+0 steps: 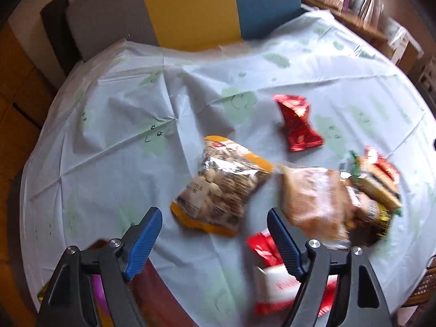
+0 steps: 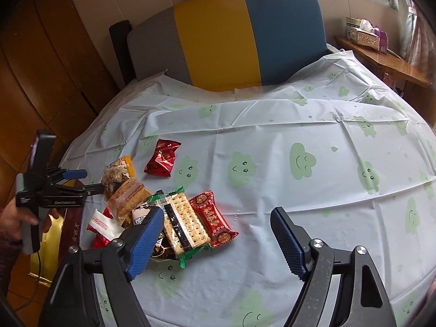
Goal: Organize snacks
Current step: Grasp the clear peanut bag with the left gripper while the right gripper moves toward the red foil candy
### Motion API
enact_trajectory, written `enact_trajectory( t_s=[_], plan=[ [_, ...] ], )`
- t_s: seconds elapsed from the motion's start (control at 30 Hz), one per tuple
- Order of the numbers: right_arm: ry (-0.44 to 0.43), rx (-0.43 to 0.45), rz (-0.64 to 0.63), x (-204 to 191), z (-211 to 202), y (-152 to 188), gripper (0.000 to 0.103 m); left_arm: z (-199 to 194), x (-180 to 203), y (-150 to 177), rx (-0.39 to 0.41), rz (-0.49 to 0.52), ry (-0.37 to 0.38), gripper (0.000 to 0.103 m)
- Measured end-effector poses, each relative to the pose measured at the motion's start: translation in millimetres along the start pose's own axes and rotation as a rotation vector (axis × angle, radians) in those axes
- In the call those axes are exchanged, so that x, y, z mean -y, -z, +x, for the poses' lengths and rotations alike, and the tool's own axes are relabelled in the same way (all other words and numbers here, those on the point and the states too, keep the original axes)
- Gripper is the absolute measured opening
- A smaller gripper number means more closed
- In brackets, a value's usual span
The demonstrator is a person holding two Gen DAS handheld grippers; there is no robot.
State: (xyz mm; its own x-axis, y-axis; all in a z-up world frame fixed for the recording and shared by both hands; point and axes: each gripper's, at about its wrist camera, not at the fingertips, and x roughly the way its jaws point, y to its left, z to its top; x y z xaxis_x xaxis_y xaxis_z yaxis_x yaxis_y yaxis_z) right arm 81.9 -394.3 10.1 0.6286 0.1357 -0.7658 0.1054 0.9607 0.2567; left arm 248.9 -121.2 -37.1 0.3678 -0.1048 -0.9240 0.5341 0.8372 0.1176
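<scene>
Now the left gripper [image 1: 214, 227] hangs with its jaws spread wide and empty above the bench [image 1: 109, 136], pointing down at the orange-edged bag of nuts [image 1: 222, 182]; the right gripper [image 2: 216, 234] also has its jaws apart with nothing between them, its left pad just over the cracker pack [image 2: 182, 223]. The snacks lie in a loose heap near the bench's edge, on the cloud-print cloth; one dark red packet [image 2: 162, 158] sits a little apart. Judging from the aim, the step in hand is a first pick by the left hand; it would do well to settle squarely over one bag, close on its middle rather than a crinkly end, and lift clear so the neighbouring brown packet [image 1: 313, 199] is not dragged along.

The left wrist view is blurred, yet it alone shows the nut bag's full face and a red-and-white sachet [image 1: 272, 280] just under the right pad; the right wrist view is sharp and shows what the other cannot: the person's hand [image 2: 16, 222] on the left gripper's handle, the red patterned cake packet [image 2: 212, 218], and a gold box [image 2: 49, 245] beside the bench.
</scene>
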Motion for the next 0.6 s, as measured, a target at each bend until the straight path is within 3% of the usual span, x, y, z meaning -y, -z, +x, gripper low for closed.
enact_trajectory(
  t_s=[0.23, 0.37, 0.5, 0.6],
  plan=[
    [0.001, -0.004, -0.004, 0, 1, -1, 0.081, 32, 0, -16, -0.043, 0.022, -0.005, 0.079],
    [0.015, 0.002, -0.024, -3, 1, -1, 0.081, 40, 0, -19, -0.051, -0.003, 0.020, 0.067],
    [0.023, 0.002, -0.043, -5, 1, 0, 0.081, 29, -2, -16, 0.002, -0.036, 0.022, 0.048],
    [0.033, 0.006, -0.048, -5, 1, 0, 0.081, 15, -6, -10, 0.037, -0.093, 0.039, 0.046]
  ],
)
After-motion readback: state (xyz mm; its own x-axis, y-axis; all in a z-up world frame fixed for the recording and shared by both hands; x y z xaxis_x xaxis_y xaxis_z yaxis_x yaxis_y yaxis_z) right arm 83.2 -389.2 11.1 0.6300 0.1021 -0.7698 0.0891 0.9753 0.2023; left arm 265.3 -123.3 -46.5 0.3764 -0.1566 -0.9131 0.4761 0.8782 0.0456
